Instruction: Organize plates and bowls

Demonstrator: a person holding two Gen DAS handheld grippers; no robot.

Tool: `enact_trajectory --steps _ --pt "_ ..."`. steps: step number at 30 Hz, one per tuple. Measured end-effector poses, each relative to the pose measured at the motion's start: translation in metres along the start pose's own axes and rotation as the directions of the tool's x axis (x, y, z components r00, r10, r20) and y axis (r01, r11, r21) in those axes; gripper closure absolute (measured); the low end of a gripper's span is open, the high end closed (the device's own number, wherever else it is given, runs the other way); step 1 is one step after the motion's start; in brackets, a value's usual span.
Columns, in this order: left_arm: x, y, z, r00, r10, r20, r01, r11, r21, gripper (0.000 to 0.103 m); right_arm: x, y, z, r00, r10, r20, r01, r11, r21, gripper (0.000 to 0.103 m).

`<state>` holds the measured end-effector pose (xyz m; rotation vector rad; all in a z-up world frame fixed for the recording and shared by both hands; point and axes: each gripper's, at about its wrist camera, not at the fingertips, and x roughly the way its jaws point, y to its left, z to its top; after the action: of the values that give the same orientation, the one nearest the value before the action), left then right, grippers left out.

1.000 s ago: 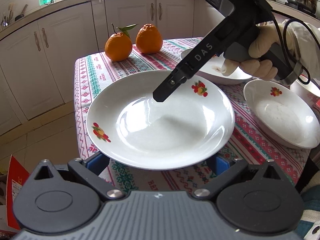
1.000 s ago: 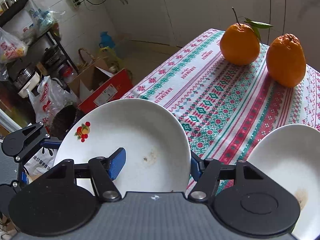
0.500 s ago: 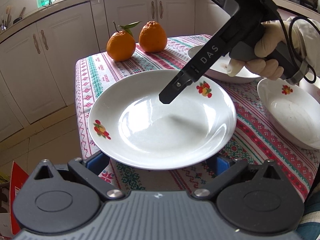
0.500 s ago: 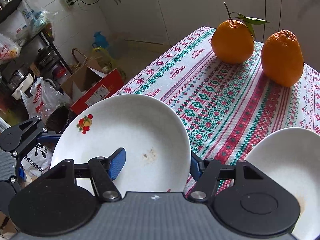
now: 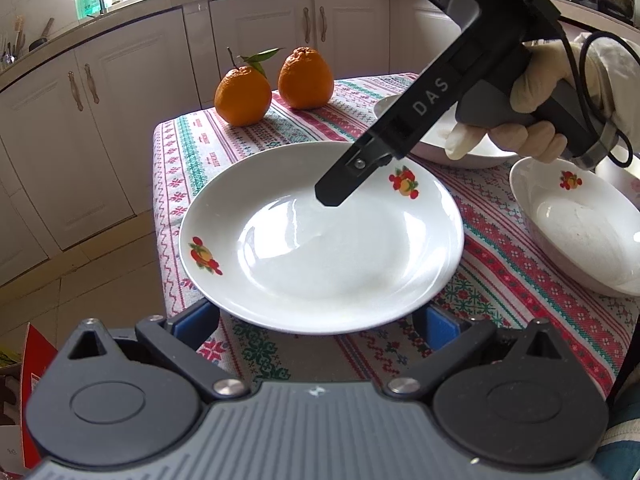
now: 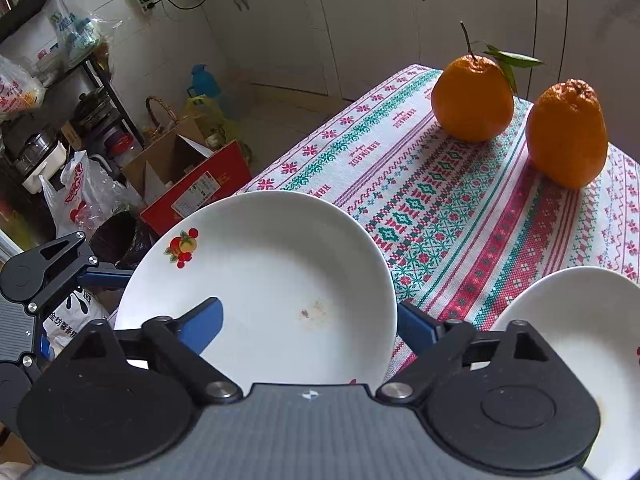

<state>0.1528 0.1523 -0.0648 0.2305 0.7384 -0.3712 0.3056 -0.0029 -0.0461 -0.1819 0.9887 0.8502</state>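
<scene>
A white plate with fruit decals is held above the patterned tablecloth; it also shows in the right wrist view. My right gripper straddles its rim, one blue finger over the inside and the other outside; its finger shows in the left wrist view. My left gripper is open, its blue fingers under the near rim. A second white bowl and a third sit at the right.
Two oranges stand at the table's far end, also in the right wrist view. The table's left edge drops to the floor. A red box, bags and shelves stand beyond. White cabinets line the back.
The plate and both grippers have shifted a little toward me and to the right over the table; the oranges look farther off. The grip on the plate looks the same.
</scene>
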Motion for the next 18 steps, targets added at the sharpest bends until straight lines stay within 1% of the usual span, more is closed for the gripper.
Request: enact_trajectory --steps 5,8,11,14,18 --pt "-0.016 -0.005 -0.003 1.0 0.015 0.02 -0.015 1.0 -0.006 0.001 -0.023 0.008 -0.008 0.999 -0.026 0.021 0.027 1.0 -0.009 0.003" --pt "-0.029 -0.011 -0.007 0.999 0.03 0.036 -0.03 1.0 -0.009 0.001 -0.047 0.014 -0.018 0.998 -0.043 0.045 0.044 0.999 -0.024 0.001" --pt "-0.042 -0.02 -0.009 0.998 0.029 0.05 -0.028 0.999 -0.016 0.001 -0.074 0.019 -0.032 0.995 -0.053 0.08 0.055 0.998 -0.02 0.0" --pt "-0.052 -0.033 -0.011 0.998 0.01 0.065 -0.01 1.0 -0.012 0.001 -0.101 0.023 -0.049 0.991 -0.073 0.111 0.075 0.997 -0.013 0.0" --pt "-0.059 -0.048 -0.009 0.997 -0.032 0.074 0.035 0.999 -0.039 0.001 -0.13 0.029 -0.076 0.985 -0.106 0.138 0.107 0.994 0.0 0.0"
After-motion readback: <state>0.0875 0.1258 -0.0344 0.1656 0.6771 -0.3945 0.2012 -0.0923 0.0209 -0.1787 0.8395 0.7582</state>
